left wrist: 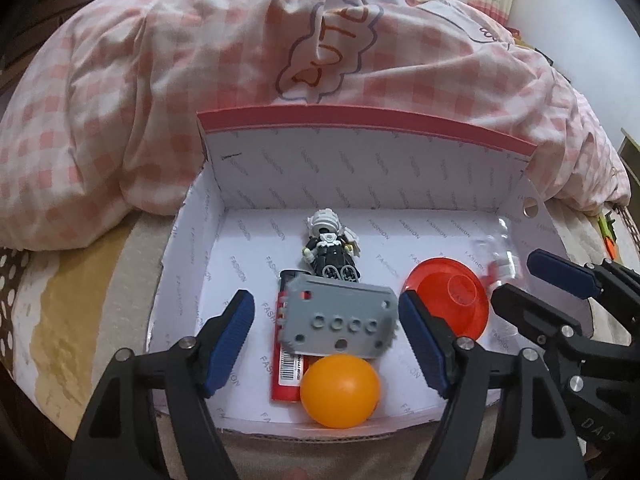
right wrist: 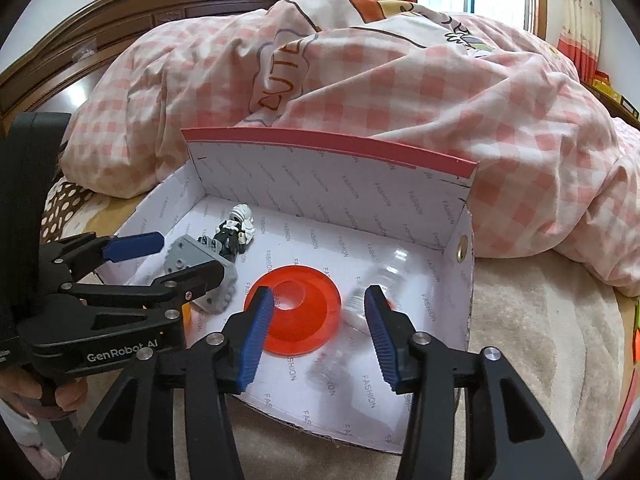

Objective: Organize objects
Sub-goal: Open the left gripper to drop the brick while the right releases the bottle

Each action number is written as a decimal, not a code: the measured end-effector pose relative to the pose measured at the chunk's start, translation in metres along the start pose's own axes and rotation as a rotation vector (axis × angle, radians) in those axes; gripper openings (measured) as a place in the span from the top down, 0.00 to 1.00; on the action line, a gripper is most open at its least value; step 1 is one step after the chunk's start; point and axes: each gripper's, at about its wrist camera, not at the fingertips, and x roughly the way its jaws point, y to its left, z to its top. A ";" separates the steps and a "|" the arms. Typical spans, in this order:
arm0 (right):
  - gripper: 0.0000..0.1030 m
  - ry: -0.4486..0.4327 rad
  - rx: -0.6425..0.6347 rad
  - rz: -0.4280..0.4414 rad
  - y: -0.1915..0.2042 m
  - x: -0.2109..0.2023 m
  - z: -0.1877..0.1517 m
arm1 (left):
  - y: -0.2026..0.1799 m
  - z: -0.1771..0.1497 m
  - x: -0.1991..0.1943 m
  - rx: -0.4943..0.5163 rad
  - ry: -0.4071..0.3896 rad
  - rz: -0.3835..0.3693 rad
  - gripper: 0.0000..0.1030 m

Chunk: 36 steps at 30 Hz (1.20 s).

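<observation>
From the left wrist view, the left hand-held gripper (left wrist: 326, 330) is hanging released over the white box (left wrist: 188, 248) lying on the bed (left wrist: 80, 320); a grey toothed block (left wrist: 340, 322) is sitting between its blue pads, untouched, overlapping a red lighter (left wrist: 286, 376); an orange ball (left wrist: 340, 390) is lying nearest, a black-and-white figure (left wrist: 330, 246) beyond, an orange disc (left wrist: 450, 300) to the right.

From the right wrist view, the right hand-held gripper (right wrist: 318, 334) is standing released, nothing gripped; a blurred clear plastic piece (right wrist: 360, 304) is lying between its pads, just beside the disc (right wrist: 296, 308); a checked quilt (right wrist: 400, 92) is bunching behind the box (right wrist: 460, 276).
</observation>
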 end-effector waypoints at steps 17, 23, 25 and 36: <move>0.53 -0.025 -0.009 0.014 0.007 -0.028 -0.011 | -0.007 -0.008 -0.026 0.003 -0.011 0.004 0.26; 0.53 -0.026 -0.003 0.027 0.011 -0.043 -0.020 | -0.011 -0.014 -0.041 0.021 -0.026 -0.011 0.26; 0.53 -0.024 0.002 0.036 0.012 -0.047 -0.023 | -0.013 -0.019 -0.048 0.024 -0.034 -0.026 0.26; 0.53 -0.022 0.010 0.076 0.016 -0.076 -0.054 | -0.024 -0.037 -0.065 0.027 -0.025 -0.058 0.26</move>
